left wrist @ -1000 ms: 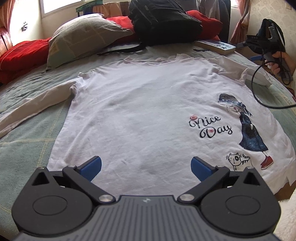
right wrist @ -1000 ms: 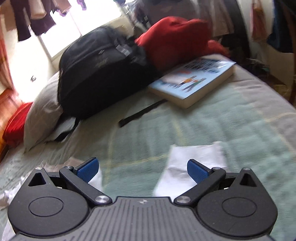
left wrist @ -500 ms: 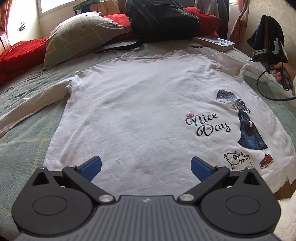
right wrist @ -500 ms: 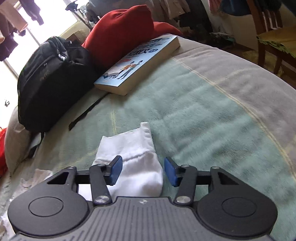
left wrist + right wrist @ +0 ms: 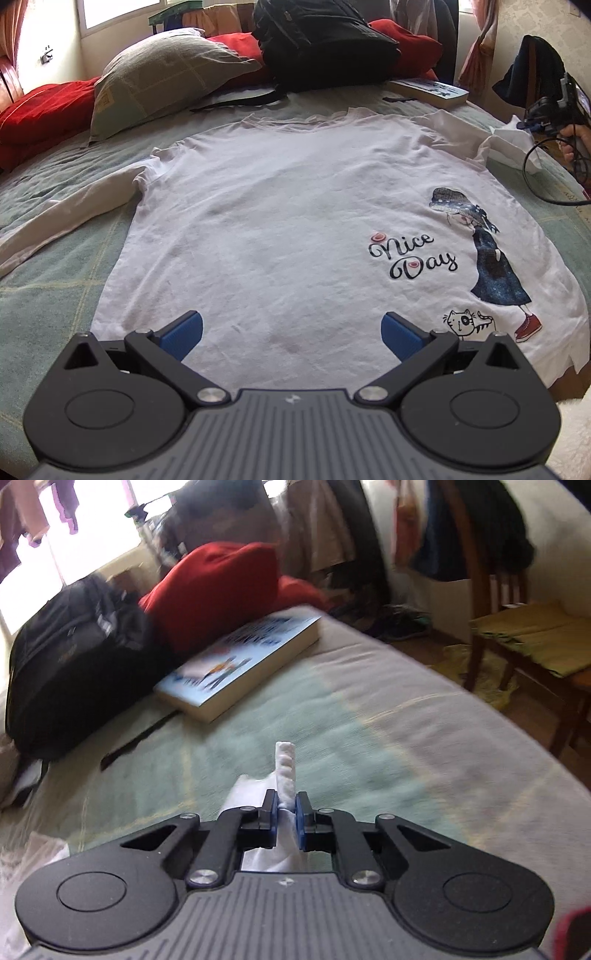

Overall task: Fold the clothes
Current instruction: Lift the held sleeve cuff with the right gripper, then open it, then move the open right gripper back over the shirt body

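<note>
A: White cotton shirt [image 5: 280,229] lies flat on the bed [image 5: 55,295], just ahead of the left hand-held gripper [image 5: 291,332], whose jaws stand wide apart and empty.

B: The right hand-held gripper [image 5: 286,812] has just been closing; it pinches the sleeve cuff [image 5: 285,771], with the book [image 5: 240,664] farther ahead.

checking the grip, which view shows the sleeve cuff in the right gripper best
The right wrist view: the sleeve cuff sits pinched between the right gripper pads. The left wrist view shows only bunched sleeve far off.
</note>
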